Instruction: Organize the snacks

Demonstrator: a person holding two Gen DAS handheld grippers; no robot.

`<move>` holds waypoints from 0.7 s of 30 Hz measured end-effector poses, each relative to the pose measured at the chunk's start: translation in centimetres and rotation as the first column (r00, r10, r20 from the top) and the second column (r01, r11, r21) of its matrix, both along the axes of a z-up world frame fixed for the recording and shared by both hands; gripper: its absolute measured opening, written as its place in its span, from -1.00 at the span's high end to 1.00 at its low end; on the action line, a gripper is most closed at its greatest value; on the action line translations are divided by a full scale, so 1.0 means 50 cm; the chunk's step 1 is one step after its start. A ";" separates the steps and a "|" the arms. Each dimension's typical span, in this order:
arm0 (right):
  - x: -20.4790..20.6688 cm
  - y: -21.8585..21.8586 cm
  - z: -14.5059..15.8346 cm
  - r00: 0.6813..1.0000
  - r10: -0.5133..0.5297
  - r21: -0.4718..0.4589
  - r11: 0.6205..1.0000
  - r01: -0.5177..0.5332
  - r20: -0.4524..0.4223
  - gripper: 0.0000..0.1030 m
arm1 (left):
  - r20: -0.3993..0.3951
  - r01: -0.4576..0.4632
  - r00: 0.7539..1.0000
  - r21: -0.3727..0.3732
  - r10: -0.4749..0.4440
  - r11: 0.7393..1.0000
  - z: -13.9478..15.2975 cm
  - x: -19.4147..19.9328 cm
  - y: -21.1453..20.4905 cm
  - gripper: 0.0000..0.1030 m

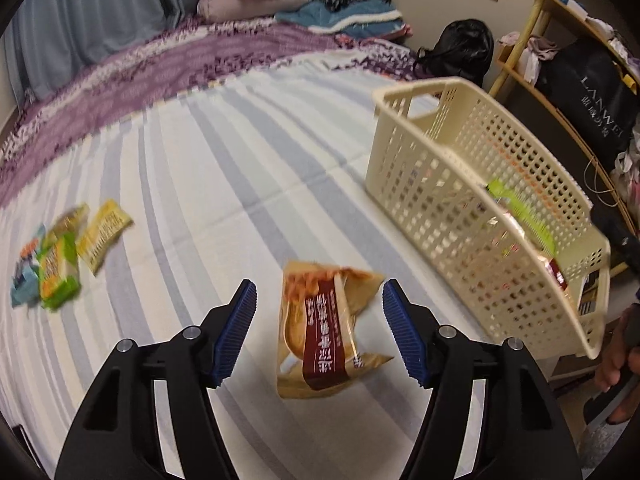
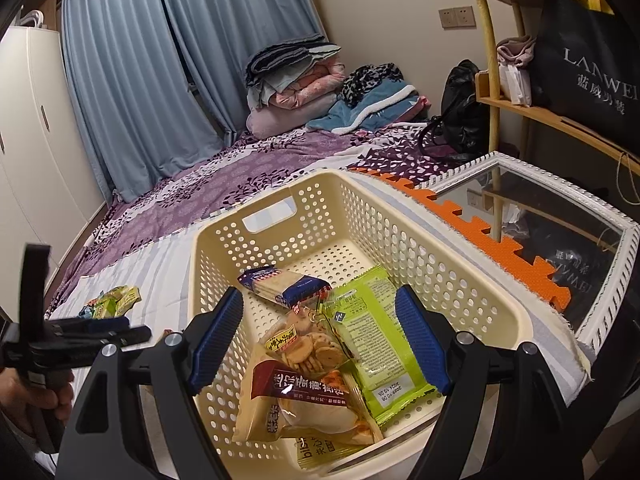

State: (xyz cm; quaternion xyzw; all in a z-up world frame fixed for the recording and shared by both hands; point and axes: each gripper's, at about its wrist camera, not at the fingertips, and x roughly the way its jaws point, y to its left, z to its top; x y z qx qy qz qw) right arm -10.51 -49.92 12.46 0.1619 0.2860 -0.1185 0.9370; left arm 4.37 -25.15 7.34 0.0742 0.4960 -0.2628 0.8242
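A tan snack packet with a dark red band (image 1: 324, 332) lies on the striped sheet (image 1: 208, 184). My left gripper (image 1: 319, 286) is open over it, one blue pad on each side and neither touching. A cream perforated basket (image 1: 440, 168) stands to its right. Several small green and yellow packets (image 1: 60, 264) lie far left. In the right wrist view my right gripper (image 2: 319, 291) hangs open above the basket (image 2: 280, 184) and holds nothing. Inside the basket lie a blue cracker packet (image 2: 284, 284), a green packet (image 2: 372, 340), a cookie bag (image 2: 308, 348) and a brown-banded packet (image 2: 304, 404).
A purple bedspread (image 2: 224, 184) and folded blankets (image 2: 296, 80) fill the far end of the bed. Right of the basket are an orange foam mat (image 2: 500, 248), a framed mirror (image 2: 560, 216), a wooden shelf (image 2: 520, 108) and a black bag (image 2: 460, 112). A hand (image 1: 616, 368) shows at the right edge.
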 end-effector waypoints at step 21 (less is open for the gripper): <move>-0.004 -0.013 -0.013 1.000 -0.014 0.012 1.000 0.014 -0.006 -0.51 | -0.083 0.017 0.996 -0.010 -0.017 1.000 -0.078 -0.005 -0.013 0.14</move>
